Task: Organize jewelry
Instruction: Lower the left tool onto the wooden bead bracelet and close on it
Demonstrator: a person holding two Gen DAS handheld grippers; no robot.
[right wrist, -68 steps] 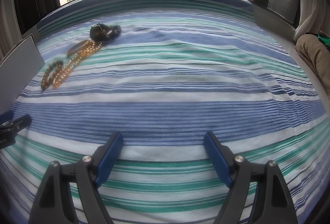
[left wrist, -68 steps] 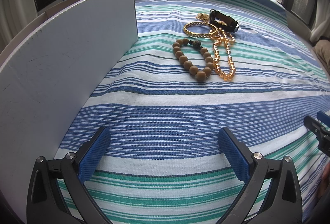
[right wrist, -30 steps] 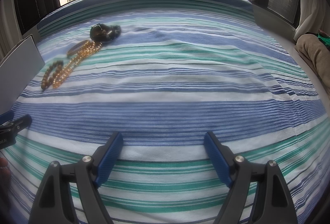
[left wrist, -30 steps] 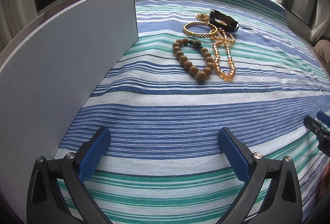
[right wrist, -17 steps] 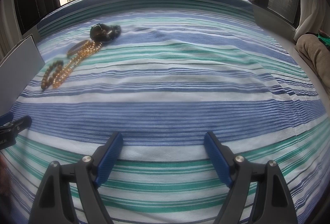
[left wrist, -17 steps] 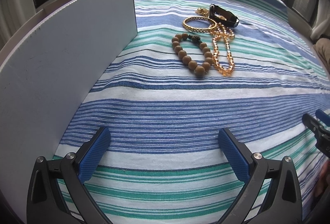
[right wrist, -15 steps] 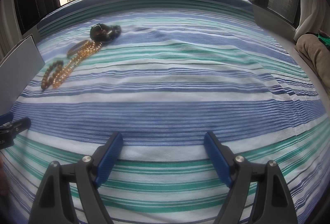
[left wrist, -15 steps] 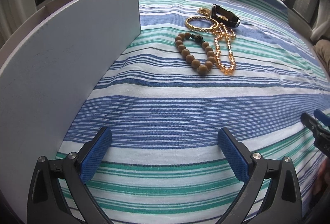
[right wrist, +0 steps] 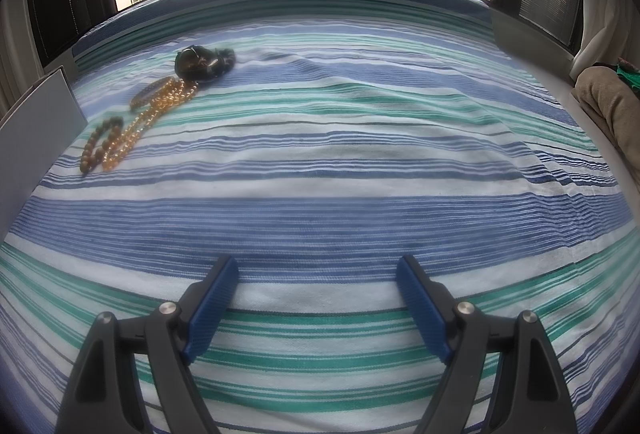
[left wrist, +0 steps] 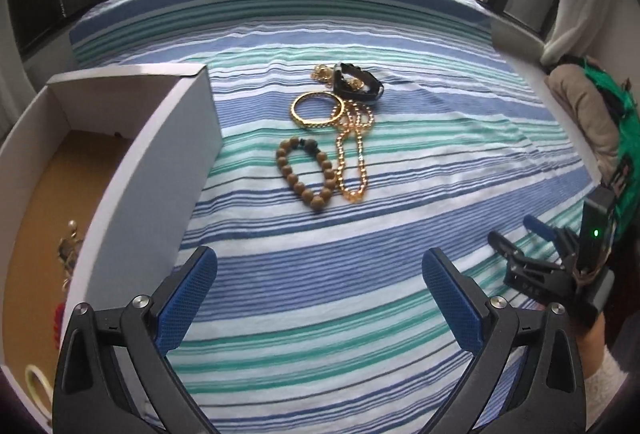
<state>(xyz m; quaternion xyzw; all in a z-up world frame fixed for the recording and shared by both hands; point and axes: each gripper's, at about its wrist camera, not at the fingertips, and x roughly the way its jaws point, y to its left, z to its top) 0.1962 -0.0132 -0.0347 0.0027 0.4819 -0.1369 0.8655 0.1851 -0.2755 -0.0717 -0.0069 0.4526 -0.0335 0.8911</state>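
Observation:
Jewelry lies on the striped bedspread: a wooden bead bracelet (left wrist: pixel 306 174), a gold bead necklace (left wrist: pixel 354 150), a gold bangle (left wrist: pixel 317 105) and a black watch (left wrist: pixel 357 82). They also show far left in the right wrist view: bracelet (right wrist: pixel 98 144), necklace (right wrist: pixel 148 122), watch (right wrist: pixel 202 63). A white box (left wrist: pixel 132 170) with a brown floor stands left of them and holds a few small pieces. My left gripper (left wrist: pixel 318 288) is open, raised above the bed, short of the jewelry. My right gripper (right wrist: pixel 318 304) is open and empty over the bed; it also shows in the left wrist view (left wrist: pixel 520 238).
The striped bedspread (right wrist: pixel 360 154) fills both views. Folded tan cloth (left wrist: pixel 584 114) and something green lie at the right edge. A window with towers runs behind the bed. The box wall (right wrist: pixel 36 126) stands at the left in the right wrist view.
My left gripper has risen and tilted down, so the box's inside and the right gripper now show. The right gripper has not moved.

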